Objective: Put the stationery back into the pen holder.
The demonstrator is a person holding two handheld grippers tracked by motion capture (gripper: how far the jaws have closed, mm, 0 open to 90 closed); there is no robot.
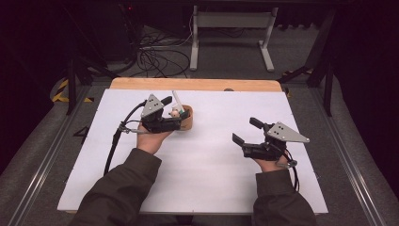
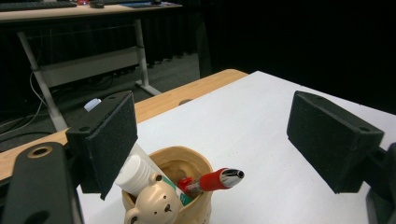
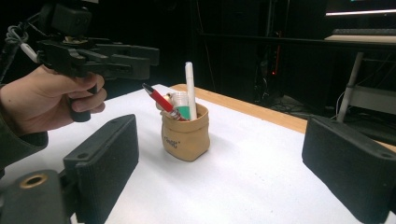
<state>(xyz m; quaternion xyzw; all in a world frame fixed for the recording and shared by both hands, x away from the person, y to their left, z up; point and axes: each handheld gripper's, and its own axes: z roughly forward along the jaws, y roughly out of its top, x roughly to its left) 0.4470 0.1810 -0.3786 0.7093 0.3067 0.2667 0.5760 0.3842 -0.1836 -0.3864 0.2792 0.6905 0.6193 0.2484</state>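
Black jaws of the left gripper [image 2: 212, 140] are seen spread wide, nothing pressed between them, just above a tan pen cup [image 2: 187, 165] with a bear figure on its rim. A red pen [image 2: 215, 179], a white tube [image 2: 133, 170] and a tall white stick [image 3: 190, 88] are held in the cup, which stands on the white mat [image 1: 211, 155] at about 11 o'clock from its middle. The right gripper [image 1: 244, 133] is held well apart at 3 o'clock, its jaws wide and empty. If the left hand is lowered carelessly, the cup could be knocked over by a jaw striking the leaning pen or rim, and its contents spilled.
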